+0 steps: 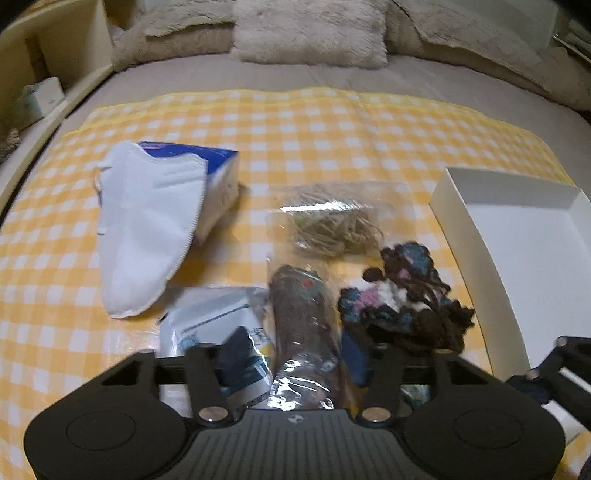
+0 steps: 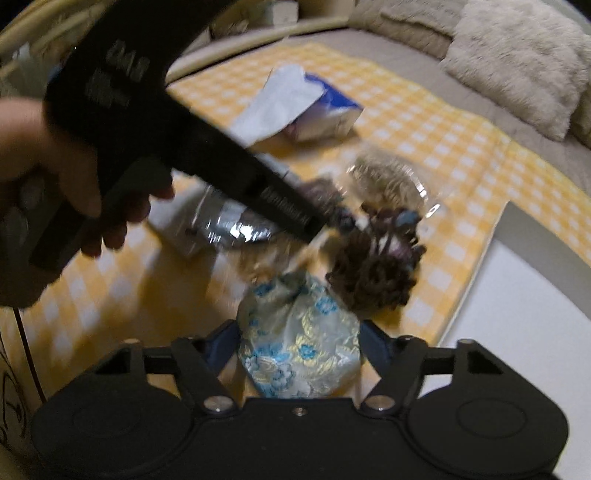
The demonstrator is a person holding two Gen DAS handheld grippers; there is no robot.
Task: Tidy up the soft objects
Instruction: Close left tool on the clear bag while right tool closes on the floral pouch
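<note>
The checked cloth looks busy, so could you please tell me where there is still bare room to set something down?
The cloth is bare along its far strip, between the mask and the pillow, and at its near left edge. The white tray looks empty. It is crowded near the middle, around the yarn and bagged items.

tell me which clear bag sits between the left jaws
The bag of brown yarn; the other clear bag, holding tan string, lies farther off, nearer the pillows.

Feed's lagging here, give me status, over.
Left gripper astride bagged brown knit; right gripper astride flowered pouch; grip unclear on both. Yarn bundle crowding alongside.
</note>
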